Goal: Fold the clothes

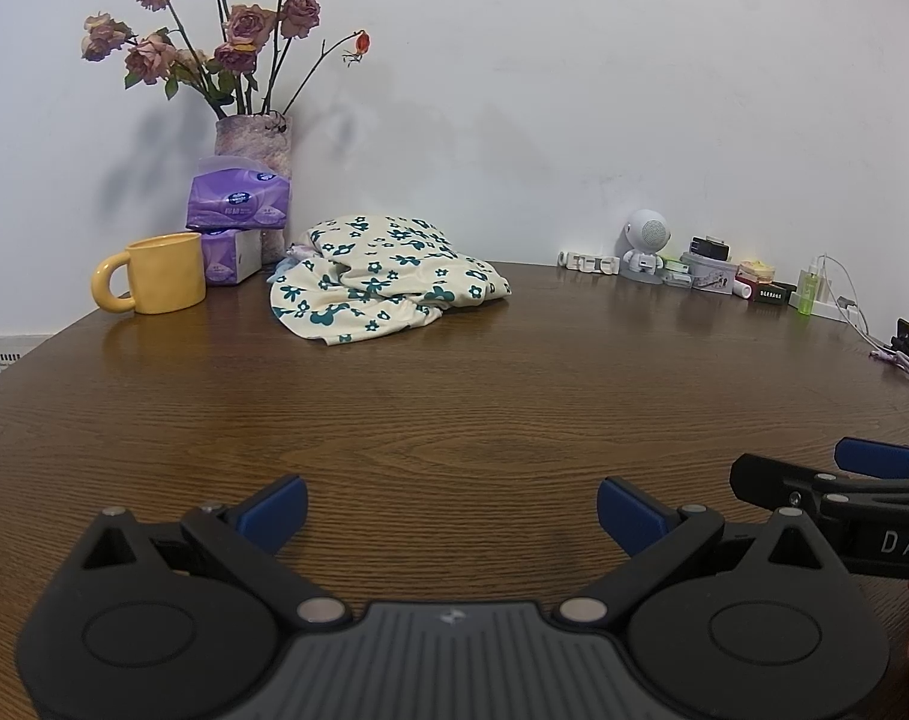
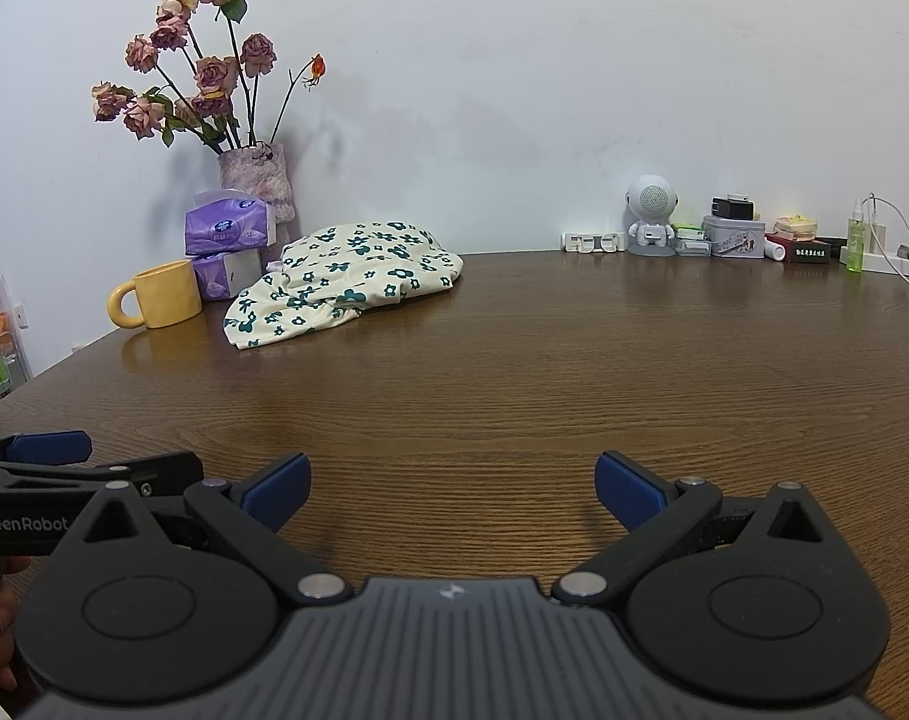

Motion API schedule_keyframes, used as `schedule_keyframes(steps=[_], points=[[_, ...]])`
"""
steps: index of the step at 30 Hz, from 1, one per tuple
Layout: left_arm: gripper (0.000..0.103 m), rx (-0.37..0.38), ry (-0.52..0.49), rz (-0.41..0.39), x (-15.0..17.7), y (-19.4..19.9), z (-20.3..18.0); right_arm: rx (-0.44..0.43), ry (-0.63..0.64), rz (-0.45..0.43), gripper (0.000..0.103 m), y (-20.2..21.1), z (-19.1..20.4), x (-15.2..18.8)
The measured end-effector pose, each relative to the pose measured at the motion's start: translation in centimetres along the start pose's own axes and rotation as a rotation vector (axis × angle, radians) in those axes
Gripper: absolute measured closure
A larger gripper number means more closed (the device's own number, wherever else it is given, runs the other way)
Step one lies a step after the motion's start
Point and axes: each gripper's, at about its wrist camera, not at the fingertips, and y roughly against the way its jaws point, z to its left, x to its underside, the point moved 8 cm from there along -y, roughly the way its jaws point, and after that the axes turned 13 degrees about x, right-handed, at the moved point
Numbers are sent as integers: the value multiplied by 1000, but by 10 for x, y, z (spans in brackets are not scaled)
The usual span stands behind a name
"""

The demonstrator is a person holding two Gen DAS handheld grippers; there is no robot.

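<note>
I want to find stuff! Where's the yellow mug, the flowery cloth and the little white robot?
yellow mug (image 1: pixel 167 273): left wrist view, its side.
flowery cloth (image 1: pixel 382 282): left wrist view, middle folds.
little white robot (image 2: pixel 651 198): right wrist view, its head.

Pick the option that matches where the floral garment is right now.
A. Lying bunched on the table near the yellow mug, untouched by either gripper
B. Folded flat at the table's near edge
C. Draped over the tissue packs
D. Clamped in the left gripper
A: the floral garment lies crumpled on the table to the right of the yellow mug, while the left gripper and right gripper are open, far short of it.
</note>
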Motion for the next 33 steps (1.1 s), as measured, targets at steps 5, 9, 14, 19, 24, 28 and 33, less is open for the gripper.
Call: schedule_keyframes(steps=[5, 9, 14, 19, 24, 28, 33], points=[[0, -1, -1, 0, 0, 0, -1, 0, -1, 0, 0, 0, 0, 0], [0, -3, 1, 0, 1, 0, -1, 0, -2, -1, 0, 0, 0, 0], [0, -9, 2, 0, 0, 0, -1, 1, -8, 0, 0, -1, -1, 0], [0, 0, -6, 6, 0, -1, -2, 7, 13, -3, 0, -1, 1, -1], [0, -7, 2, 7, -2, -2, 1, -2, 27, 9, 0, -3, 4, -2], [0, -1, 2, -9, -8, 0, 1, -19, 13, 19, 0, -5, 6, -5], [0, -11, 15, -25, -21, 1, 7, -31, 40, -13, 0, -5, 12, -19]])
